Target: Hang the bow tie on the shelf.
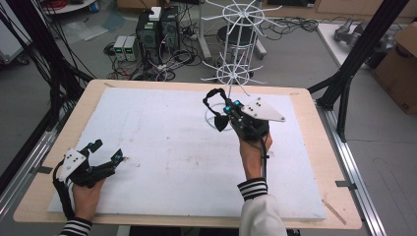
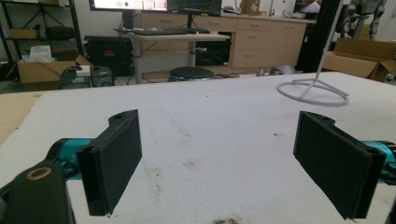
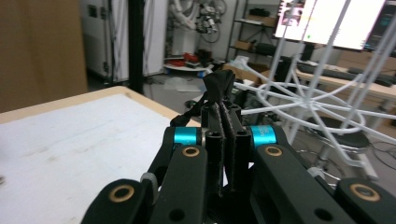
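From above, the right gripper [image 1: 220, 114] is up beside the white wire rack [image 1: 235, 73], clenched on a black strap [image 1: 212, 101] that loops away toward the rack. The left gripper [image 1: 105, 152] rests low, released. Its own view shows jaws wide, nothing between. The right gripper's view shows the strap's pinched end poking straight up. My advice: ease the loop squarely over one prong.

A robotics lab or workshop. Beyond the far edge of the desk [image 1: 314, 147], computer towers [image 1: 158, 29] sit on the grey floor amid tangled cables [image 1: 162, 64]. Black framing struts [image 1: 361, 46] stand at the right, beside cardboard boxes [image 1: 401, 64]. Farther off are monitors [image 2: 156, 4], wooden cabinets [image 2: 252, 42] and shelving [image 2: 37, 28].
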The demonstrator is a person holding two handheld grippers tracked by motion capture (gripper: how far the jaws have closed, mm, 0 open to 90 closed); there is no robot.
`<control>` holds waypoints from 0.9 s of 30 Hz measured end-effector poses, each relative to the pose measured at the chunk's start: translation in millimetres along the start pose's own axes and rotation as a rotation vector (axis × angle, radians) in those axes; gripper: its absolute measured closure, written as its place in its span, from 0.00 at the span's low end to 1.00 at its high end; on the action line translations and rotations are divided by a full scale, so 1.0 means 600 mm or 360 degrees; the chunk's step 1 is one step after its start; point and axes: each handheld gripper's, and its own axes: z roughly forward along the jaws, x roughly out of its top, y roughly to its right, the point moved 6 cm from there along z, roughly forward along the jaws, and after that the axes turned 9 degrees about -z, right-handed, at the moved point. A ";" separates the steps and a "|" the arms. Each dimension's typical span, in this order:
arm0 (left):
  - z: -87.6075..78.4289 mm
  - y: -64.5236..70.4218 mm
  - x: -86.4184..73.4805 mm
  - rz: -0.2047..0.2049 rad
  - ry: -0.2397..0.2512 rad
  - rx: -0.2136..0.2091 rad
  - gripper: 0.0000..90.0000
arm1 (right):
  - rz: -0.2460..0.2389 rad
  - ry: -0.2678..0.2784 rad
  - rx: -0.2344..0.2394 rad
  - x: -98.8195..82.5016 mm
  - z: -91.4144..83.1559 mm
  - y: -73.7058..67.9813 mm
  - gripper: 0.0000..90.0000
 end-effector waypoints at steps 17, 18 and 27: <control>0.000 -0.001 0.000 -0.0010 -0.0001 -0.0004 0.17 | 0.0106 -0.0140 -0.0200 -0.031 0.031 0.028 0.98; 0.000 -0.001 0.000 -0.0010 -0.0001 -0.0004 0.17 | 0.0114 -0.0161 -0.0206 -0.034 0.032 0.028 0.98; 0.000 0.000 0.000 -0.0010 -0.0001 -0.0005 0.17 | 0.0113 -0.0280 -0.0221 -0.052 0.045 0.031 0.96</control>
